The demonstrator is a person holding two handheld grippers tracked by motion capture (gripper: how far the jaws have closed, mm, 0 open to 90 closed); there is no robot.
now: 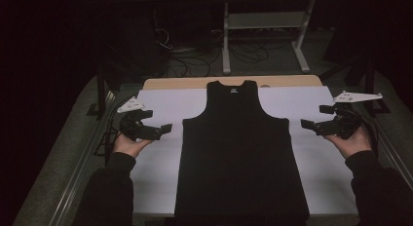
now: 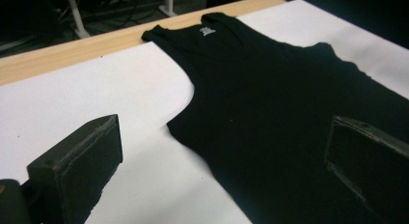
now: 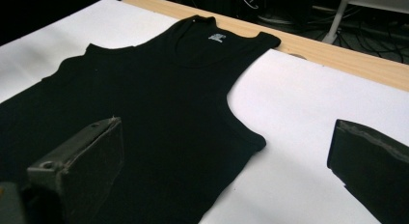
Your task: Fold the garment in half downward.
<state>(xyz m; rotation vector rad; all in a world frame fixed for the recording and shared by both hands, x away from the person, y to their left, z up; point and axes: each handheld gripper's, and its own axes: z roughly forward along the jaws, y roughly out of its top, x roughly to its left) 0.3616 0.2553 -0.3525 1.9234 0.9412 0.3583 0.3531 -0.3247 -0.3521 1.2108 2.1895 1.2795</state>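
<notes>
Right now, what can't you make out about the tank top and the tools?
- Tank top hem: cut off by the bottom edge, high view.
- Neck label print: too small to read, left gripper view.
- Right tool right jaw: cut off by the frame edge, right gripper view.
- Room behind the table: too dark.

The right tool (image 3: 226, 171), jaws wide apart, hangs over a flat black tank top (image 3: 144, 113) on white sheet (image 3: 308, 122).

Looked like a dim lab or recording room: wooden table (image 1: 292, 81) covered with a white sheet (image 1: 160, 109), bare metal-legged bench (image 1: 265, 21) behind, cables (image 1: 195, 60) loose on the carpeted floor (image 1: 78, 123), dark surroundings.
</notes>
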